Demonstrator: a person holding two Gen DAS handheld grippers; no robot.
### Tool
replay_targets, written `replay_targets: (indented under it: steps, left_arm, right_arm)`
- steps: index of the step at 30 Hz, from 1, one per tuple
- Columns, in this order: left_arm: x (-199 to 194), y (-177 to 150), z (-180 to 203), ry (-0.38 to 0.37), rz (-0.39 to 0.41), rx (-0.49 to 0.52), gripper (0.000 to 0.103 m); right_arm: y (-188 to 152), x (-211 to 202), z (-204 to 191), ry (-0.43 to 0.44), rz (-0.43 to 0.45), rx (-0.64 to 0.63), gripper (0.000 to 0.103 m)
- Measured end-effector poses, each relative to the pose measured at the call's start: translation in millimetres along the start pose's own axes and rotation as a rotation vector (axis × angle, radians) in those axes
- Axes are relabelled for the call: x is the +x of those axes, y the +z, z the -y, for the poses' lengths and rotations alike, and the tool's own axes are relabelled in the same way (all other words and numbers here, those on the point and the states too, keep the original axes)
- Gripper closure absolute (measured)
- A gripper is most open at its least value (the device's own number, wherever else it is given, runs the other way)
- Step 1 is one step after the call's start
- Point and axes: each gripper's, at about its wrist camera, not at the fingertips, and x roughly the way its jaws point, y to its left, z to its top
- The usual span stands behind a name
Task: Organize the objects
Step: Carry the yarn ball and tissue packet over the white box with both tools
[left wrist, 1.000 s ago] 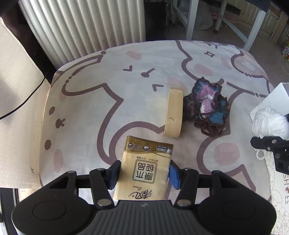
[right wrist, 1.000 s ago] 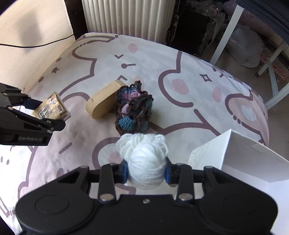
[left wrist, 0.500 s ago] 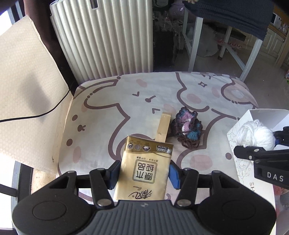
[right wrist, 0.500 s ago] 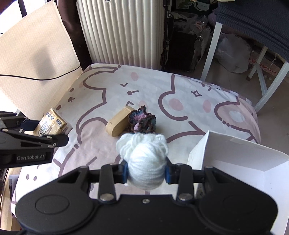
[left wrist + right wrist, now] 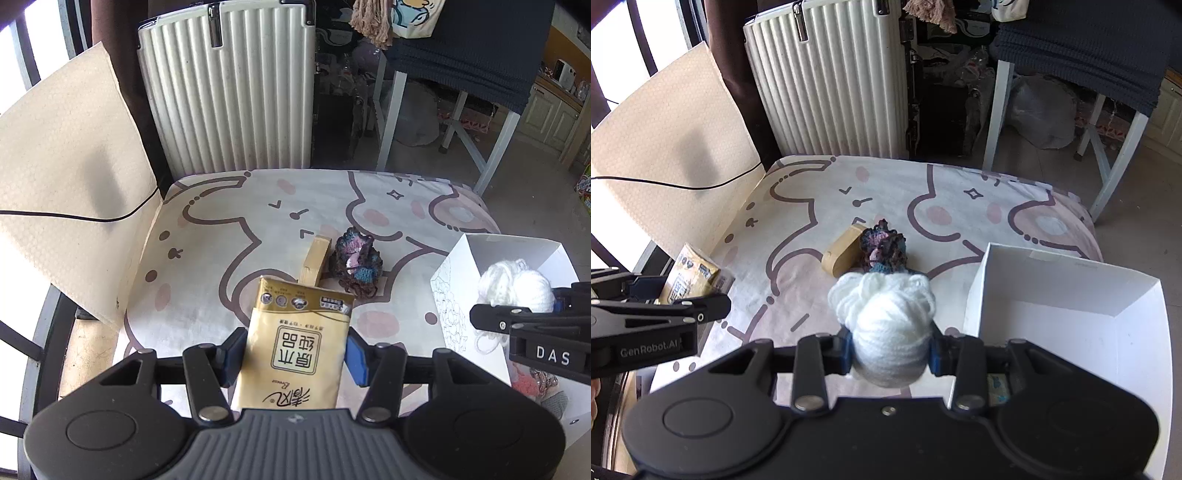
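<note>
My left gripper (image 5: 295,354) is shut on a gold tissue pack (image 5: 295,343), held high above the cushion; the same tissue pack (image 5: 692,277) shows at the left of the right wrist view. A white yarn ball (image 5: 886,325) is clamped in my shut right gripper (image 5: 890,354), just left of the white box (image 5: 1071,291). From the left wrist view the yarn ball (image 5: 517,288) hangs in front of the box (image 5: 454,295). On the cushion lie a wooden case (image 5: 314,262) and a dark crocheted piece (image 5: 356,260), touching each other.
The cartoon-print cushion (image 5: 258,221) covers a seat. A ribbed white suitcase (image 5: 229,88) stands behind it, a cream padded panel (image 5: 62,166) with a black cable at the left. White table legs (image 5: 997,110) and a dark cloth stand at the back right.
Both grippers have risen and pulled back from the cushion with their loads, so the cushion, case and crochet look smaller. More of the white box has come into view.
</note>
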Motion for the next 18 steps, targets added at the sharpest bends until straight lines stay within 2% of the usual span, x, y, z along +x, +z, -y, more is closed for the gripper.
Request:
replay_targets:
  steps: [18]
  left_arm:
    - [-15.1, -27.8, 2.0, -0.017, -0.006, -0.035, 0.047]
  right_arm:
    - [-35.8, -21.6, 12.3, -0.056, -0.030, 0.065, 0.065]
